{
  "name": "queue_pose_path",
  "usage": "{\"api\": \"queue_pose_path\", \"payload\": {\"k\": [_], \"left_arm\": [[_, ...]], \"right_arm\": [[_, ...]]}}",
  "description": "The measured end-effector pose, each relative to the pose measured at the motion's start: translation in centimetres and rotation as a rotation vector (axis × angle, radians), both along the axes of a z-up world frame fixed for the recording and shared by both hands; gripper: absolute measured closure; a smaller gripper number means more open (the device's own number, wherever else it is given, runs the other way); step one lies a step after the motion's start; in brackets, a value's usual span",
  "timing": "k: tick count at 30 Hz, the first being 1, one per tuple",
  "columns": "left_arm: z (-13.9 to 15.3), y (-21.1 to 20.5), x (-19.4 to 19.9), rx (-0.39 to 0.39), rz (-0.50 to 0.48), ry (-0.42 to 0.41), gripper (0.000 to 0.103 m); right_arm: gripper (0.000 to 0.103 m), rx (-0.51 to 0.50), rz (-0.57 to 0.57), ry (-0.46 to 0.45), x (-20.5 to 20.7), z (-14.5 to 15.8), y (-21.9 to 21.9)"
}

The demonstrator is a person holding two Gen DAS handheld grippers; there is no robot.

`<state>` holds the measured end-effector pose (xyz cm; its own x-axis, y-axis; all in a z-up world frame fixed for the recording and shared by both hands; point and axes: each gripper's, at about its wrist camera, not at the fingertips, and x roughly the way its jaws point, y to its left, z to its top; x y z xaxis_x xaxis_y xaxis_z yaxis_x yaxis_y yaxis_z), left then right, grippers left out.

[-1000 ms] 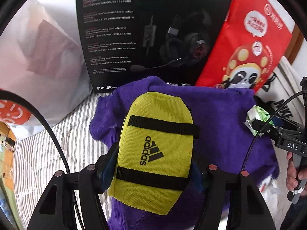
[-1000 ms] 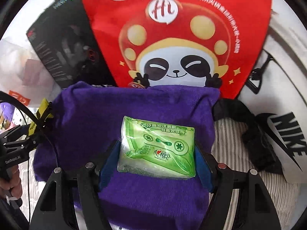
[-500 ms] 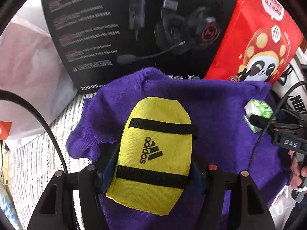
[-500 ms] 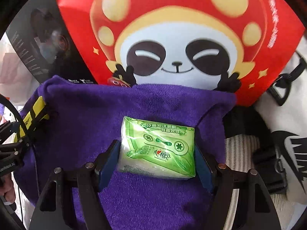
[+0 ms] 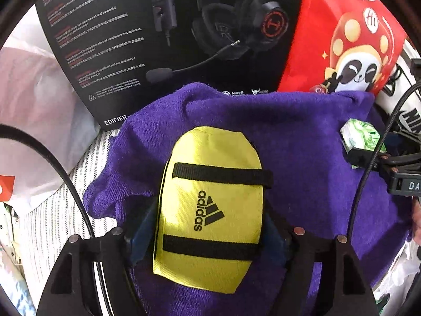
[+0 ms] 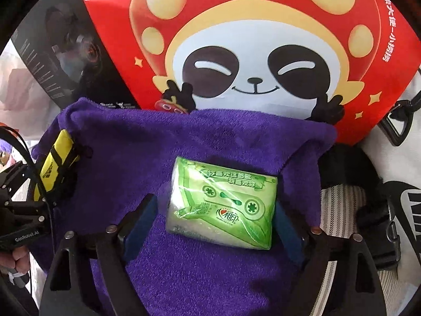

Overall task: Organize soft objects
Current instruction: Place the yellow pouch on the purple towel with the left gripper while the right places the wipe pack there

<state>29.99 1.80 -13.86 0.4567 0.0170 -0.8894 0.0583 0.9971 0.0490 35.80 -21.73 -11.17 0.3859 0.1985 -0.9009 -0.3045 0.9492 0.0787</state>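
Note:
My left gripper (image 5: 210, 226) is shut on a yellow Adidas pouch (image 5: 210, 210) with two black straps, held over a purple towel (image 5: 302, 137). My right gripper (image 6: 221, 210) holds a green tissue pack (image 6: 223, 200) over the same towel (image 6: 184, 142); the left blue pad (image 6: 139, 223) stands a little off the pack, the right pad touches it. The tissue pack shows at the right of the left wrist view (image 5: 363, 137). The pouch shows at the left of the right wrist view (image 6: 56, 160).
A black Edifier headset box (image 5: 158, 31) and a red panda bag (image 6: 250, 52) stand behind the towel. A white Nike bag (image 6: 405, 184) lies at the right, a white plastic bag (image 5: 34, 105) at the left. Striped bedding (image 5: 52, 223) lies underneath.
Both grippers have moved forward and lower towards the towel, box and red bag. The right gripper's jaws have opened slightly around the tissue pack.

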Motion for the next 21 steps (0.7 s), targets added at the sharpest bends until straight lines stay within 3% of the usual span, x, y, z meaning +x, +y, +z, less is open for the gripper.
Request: {"api": "queue_pose_path", "payload": {"k": [7, 14, 21], "left_arm": [[0.6, -1.7, -2.2, -0.024, -0.031, 0.027, 0.017], [1.4, -3.3, -4.5, 0.019, -0.009, 0.056, 0.016], [4.0, -4.6, -8.2, -0.019, 0.023, 0.050, 0.016]], "right_arm": [[0.013, -0.025, 0.015, 0.020, -1.8, 0.8, 0.2], [0.013, -0.030, -0.007, 0.010, -4.0, 2.5, -0.9], [0.013, -0.013, -0.033, -0.029, -9.0, 4.9, -3.6]]}}
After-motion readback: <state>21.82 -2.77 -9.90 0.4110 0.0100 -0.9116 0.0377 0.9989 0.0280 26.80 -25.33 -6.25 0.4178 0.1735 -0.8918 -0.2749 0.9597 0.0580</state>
